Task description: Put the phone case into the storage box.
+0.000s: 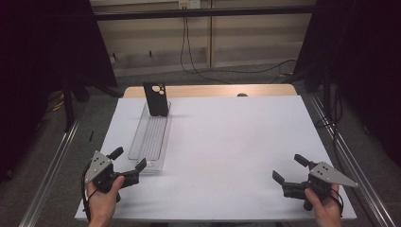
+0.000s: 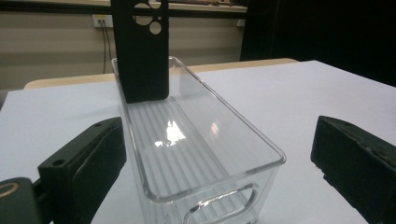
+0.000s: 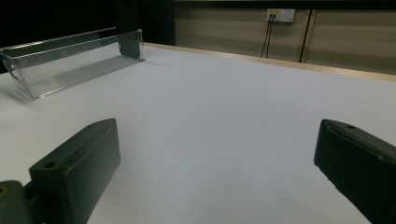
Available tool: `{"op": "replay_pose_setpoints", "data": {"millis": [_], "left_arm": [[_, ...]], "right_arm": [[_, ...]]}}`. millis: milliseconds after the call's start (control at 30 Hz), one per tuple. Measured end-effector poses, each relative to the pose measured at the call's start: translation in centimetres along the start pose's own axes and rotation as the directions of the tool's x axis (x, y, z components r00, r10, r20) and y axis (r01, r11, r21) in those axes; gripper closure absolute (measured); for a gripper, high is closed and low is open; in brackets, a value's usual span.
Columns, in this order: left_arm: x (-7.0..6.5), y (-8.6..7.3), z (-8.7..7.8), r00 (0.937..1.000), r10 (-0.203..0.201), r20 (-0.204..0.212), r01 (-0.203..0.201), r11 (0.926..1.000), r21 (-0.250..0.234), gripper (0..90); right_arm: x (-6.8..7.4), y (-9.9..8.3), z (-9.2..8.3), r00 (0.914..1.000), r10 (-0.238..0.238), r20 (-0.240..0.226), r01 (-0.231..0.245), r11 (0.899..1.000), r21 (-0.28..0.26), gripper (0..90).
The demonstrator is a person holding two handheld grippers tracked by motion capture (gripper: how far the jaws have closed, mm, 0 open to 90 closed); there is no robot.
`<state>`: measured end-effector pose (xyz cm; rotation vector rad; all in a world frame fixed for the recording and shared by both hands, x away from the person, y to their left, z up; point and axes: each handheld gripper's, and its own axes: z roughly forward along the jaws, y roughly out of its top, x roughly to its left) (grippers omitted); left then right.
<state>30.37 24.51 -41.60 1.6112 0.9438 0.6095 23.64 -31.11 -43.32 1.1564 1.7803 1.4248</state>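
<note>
A long clear plastic tray (image 1: 150, 142) lies on the white table, running away from me on the left side. A black phone case (image 1: 156, 99) with round camera holes stands upright at its far end, leaning on the end wall (image 2: 142, 51). My left gripper (image 1: 128, 159) is open at the tray's near end, its jaws spread to either side of the clear tray (image 2: 201, 154) with nothing held. My right gripper (image 1: 290, 169) is open over bare table near the front right, well apart from the tray (image 3: 70, 60).
The white table top (image 1: 227, 142) has wide free room between the tray and the right gripper. A wooden strip (image 1: 213, 91) runs along the far edge. Metal rails (image 1: 47, 175) flank the table, and cables (image 1: 189, 52) hang at the back wall.
</note>
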Motion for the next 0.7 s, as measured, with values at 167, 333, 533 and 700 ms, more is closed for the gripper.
{"op": "replay_pose_setpoints", "data": {"millis": [167,333,533,700], "left_arm": [[-0.1,-0.4,-0.6,1.0,-0.007,0.0,0.007,0.9999,0.009,3.2],[-0.1,-0.9,-1.3,0.9998,-0.01,0.014,0.01,0.9999,0.01,3.2],[-0.6,-0.9,-1.2,0.9994,0.032,0.014,-0.032,0.9995,-0.002,3.2],[-0.6,-0.8,-0.9,0.9991,0.032,0.026,-0.032,0.9995,0.001,3.2]], "right_arm": [[0.0,-0.1,-0.1,1.0,-0.001,0.0,0.001,1.0,0.002,0.0],[0.1,-0.1,0.0,1.0,-0.006,-0.003,0.006,1.0,0.005,0.0],[0.1,-0.4,-0.1,1.0,-0.002,0.0,0.002,1.0,0.012,0.0],[0.0,-0.5,-0.1,1.0,0.001,0.007,-0.001,1.0,0.018,0.1]]}}
